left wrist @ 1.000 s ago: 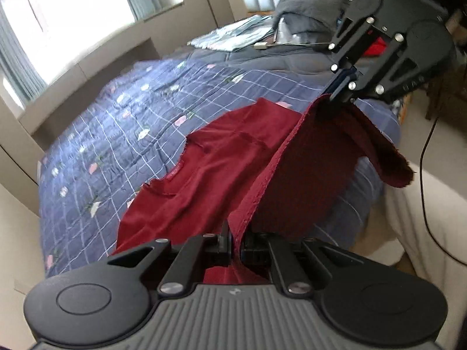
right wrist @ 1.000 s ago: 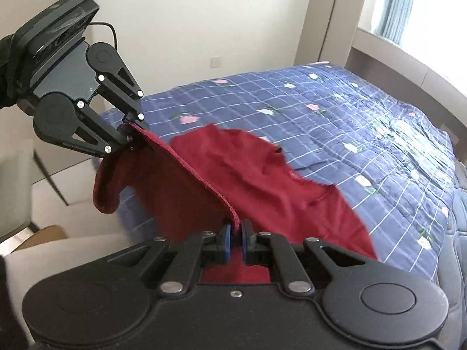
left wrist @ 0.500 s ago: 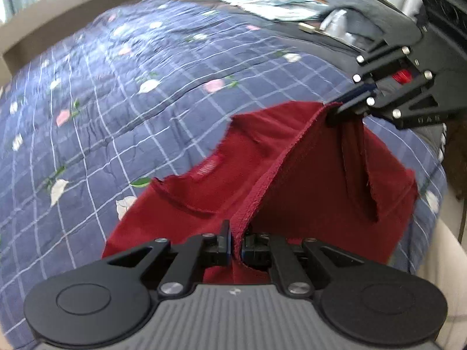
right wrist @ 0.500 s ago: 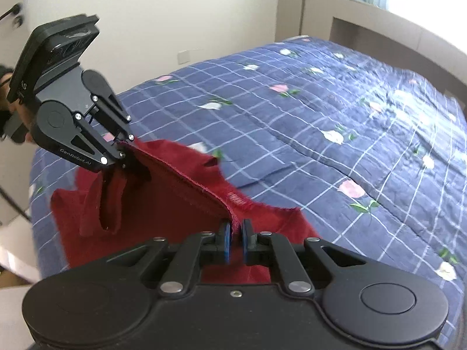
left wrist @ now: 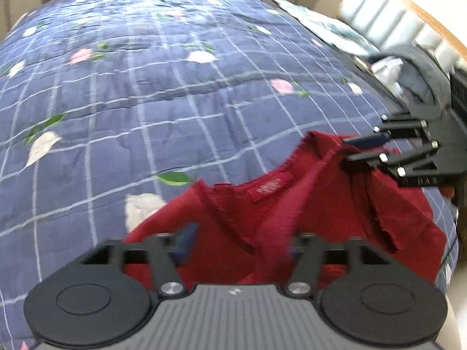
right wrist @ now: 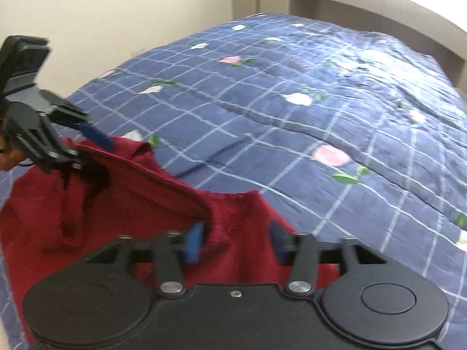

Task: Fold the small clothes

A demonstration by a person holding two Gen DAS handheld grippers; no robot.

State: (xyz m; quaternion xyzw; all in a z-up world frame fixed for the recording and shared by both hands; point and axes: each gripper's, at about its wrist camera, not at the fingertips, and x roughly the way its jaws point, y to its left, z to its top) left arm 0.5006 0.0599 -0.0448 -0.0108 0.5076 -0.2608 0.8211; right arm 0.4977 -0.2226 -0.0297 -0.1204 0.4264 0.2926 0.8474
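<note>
Left wrist view: the left gripper is seen with its jaws spread wide, the blue-padded fingers set well apart; nothing is clamped between them. The red garment lies on the blue checked quilt, directly under and between the fingers, with its neckline and sewn label facing up. A raised fold of the cloth runs from the near edge toward the right gripper, which is seen at the right edge with its jaws parted; its lower finger rests against the fold. A grey heap of bedding is visible at the far right, near the headboard.

Right wrist view: the right gripper is shown with its jaws wide, the fold's hem lying against the inner face of the left finger without being pinched. The garment is spread on the quilt near the bed's edge. The left gripper is seen at the left, jaws parted, over the far end of the fold.
</note>
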